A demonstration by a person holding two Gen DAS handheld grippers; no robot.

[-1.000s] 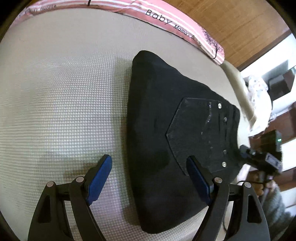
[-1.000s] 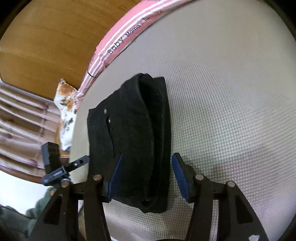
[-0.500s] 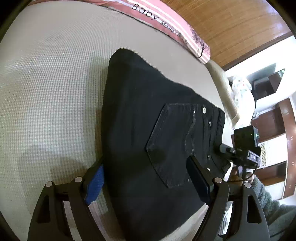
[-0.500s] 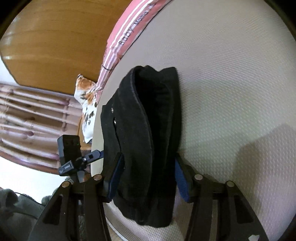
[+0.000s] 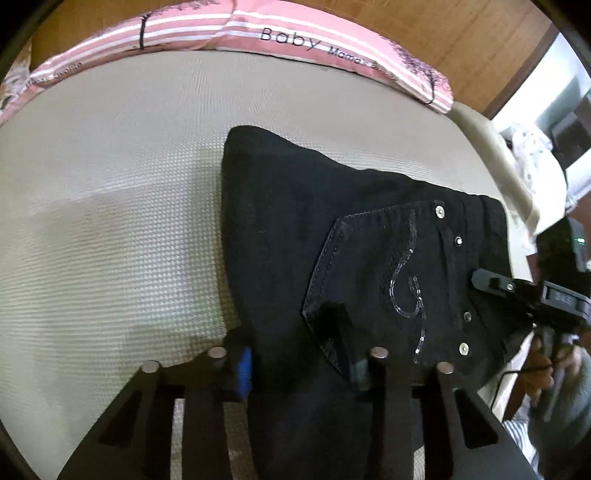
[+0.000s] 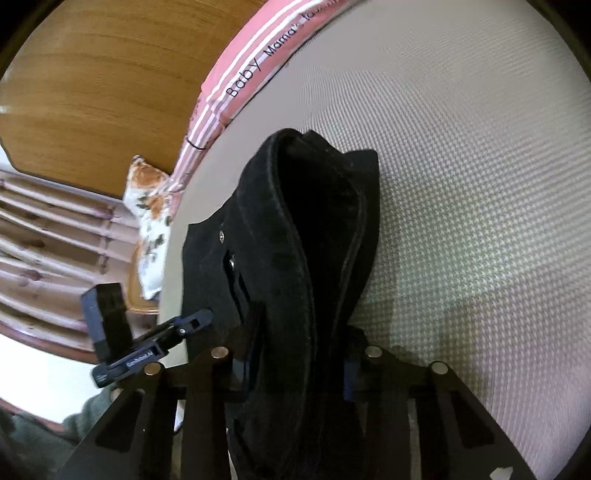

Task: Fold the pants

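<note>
Black pants [image 5: 332,236], folded thick, lie on the bed [image 5: 110,221]; left tongs [image 5: 299,354] and right tongs [image 6: 291,358] each clench an edge. Uneven lifting could spill the layers apart.

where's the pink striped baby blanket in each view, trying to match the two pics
Left wrist view: the pink striped blanket runs along the top edge, beyond the black pants, its "Baby" lettering right of centre.
Right wrist view: the same blanket slants from the top centre down to the left, above and left of the pants.
Shared landmark: the "Baby" lettering on the blanket, along the far edge of the beige mattress.
</note>
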